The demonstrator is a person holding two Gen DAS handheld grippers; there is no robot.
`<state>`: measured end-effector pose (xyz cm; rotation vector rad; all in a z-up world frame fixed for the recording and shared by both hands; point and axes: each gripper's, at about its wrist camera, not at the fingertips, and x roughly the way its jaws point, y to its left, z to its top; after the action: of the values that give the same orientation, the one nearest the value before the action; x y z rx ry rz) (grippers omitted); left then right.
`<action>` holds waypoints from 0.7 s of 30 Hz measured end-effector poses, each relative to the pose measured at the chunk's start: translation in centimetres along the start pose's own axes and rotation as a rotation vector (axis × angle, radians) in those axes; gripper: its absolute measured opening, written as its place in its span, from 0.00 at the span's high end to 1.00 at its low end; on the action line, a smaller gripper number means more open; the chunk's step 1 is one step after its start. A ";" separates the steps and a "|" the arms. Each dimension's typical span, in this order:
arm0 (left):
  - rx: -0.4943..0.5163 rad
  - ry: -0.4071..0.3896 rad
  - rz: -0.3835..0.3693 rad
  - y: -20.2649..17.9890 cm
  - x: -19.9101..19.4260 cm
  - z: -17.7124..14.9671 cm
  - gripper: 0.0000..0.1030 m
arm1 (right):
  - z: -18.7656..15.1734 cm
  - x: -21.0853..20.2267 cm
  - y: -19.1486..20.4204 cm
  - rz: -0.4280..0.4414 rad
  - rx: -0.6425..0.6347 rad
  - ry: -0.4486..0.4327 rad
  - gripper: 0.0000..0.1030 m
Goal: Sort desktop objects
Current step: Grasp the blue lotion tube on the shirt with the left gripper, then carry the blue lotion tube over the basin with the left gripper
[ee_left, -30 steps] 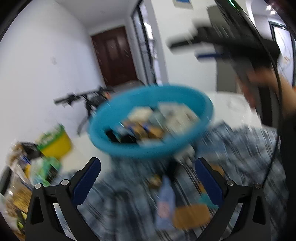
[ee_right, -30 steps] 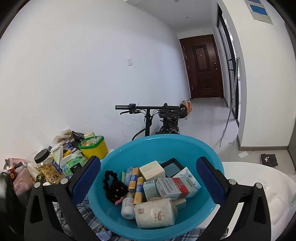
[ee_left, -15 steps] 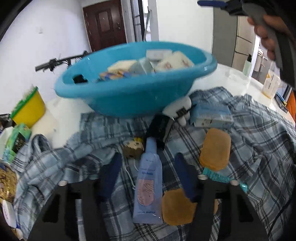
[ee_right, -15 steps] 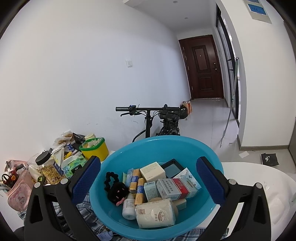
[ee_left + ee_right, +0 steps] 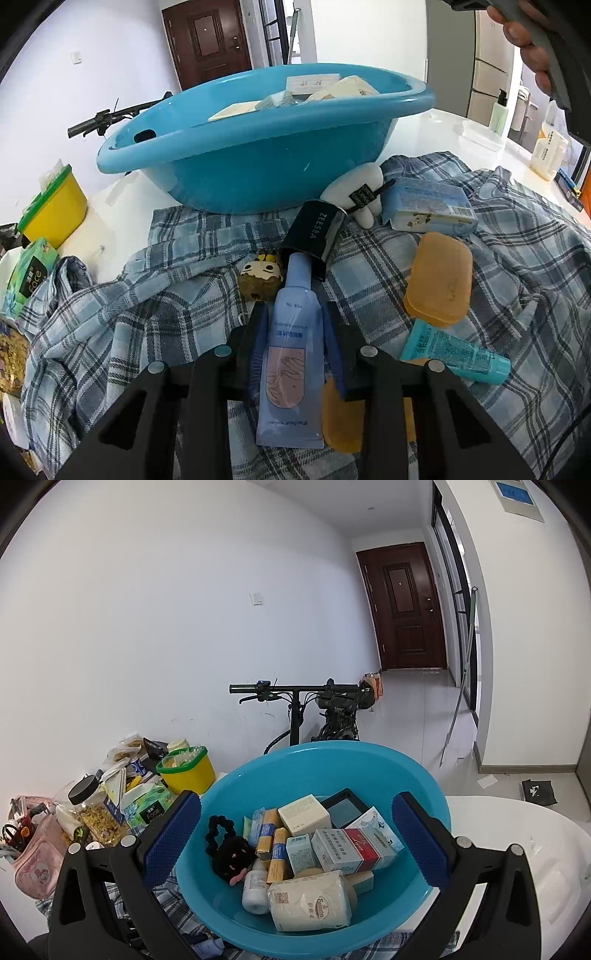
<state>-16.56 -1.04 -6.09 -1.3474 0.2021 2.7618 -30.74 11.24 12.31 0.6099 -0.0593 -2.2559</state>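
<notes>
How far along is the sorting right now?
Done: boxes and bottles already fill the blue plastic basin. In hand: the left hand-held gripper is closing on the pale blue tube. Left on the plaid cloth: orange soap bars, teal tube, black box, blue pack.
</notes>
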 end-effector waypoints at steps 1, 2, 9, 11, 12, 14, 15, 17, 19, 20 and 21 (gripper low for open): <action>-0.005 0.000 -0.004 0.1 0.0 0.0 0.69 | 0.0 0.0 0.0 -0.001 -0.001 0.000 0.00; -0.015 0.000 -0.009 0.3 -0.1 -0.1 0.69 | 0.0 0.0 0.0 0.000 -0.001 0.001 0.00; -0.058 -0.040 -0.018 1.1 -1.9 -0.1 0.69 | 0.0 -0.1 0.0 0.001 0.002 -0.004 0.00; -0.062 -0.054 -0.014 1.3 -2.5 -0.3 0.69 | 0.0 0.0 0.0 -0.001 0.001 -0.002 0.00; -0.067 -0.059 -0.017 1.4 -2.7 -0.3 0.69 | 0.0 0.1 0.1 -0.002 -0.001 0.001 0.00; -0.080 -0.078 -0.008 1.6 -3.3 -0.5 0.69 | -0.1 0.2 0.3 -0.001 -0.006 0.004 0.00; -0.085 -0.087 -0.008 1.7 -3.8 -0.5 0.69 | -0.1 0.3 0.4 -0.001 -0.009 0.005 0.00; -0.093 -0.102 -0.008 1.9 -4.5 -0.7 0.69 | -0.1 0.4 0.5 0.001 -0.015 0.013 0.00; -0.103 -0.120 -0.009 2.1 -5.5 -0.7 0.69 | -0.2 0.6 0.7 -0.002 -0.021 0.021 0.00; -0.108 -0.128 -0.014 2.3 -5.9 -0.7 0.69 | -0.3 0.7 0.8 -0.005 -0.024 0.024 0.00; -0.110 -0.135 -0.018 2.4 -6.4 -0.6 0.69 | -0.4 0.9 0.9 -0.006 -0.026 0.028 0.00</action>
<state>-12.37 -3.51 -1.19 -1.1710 0.0316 2.8729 -30.47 10.05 11.83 0.6289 -0.0138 -2.2503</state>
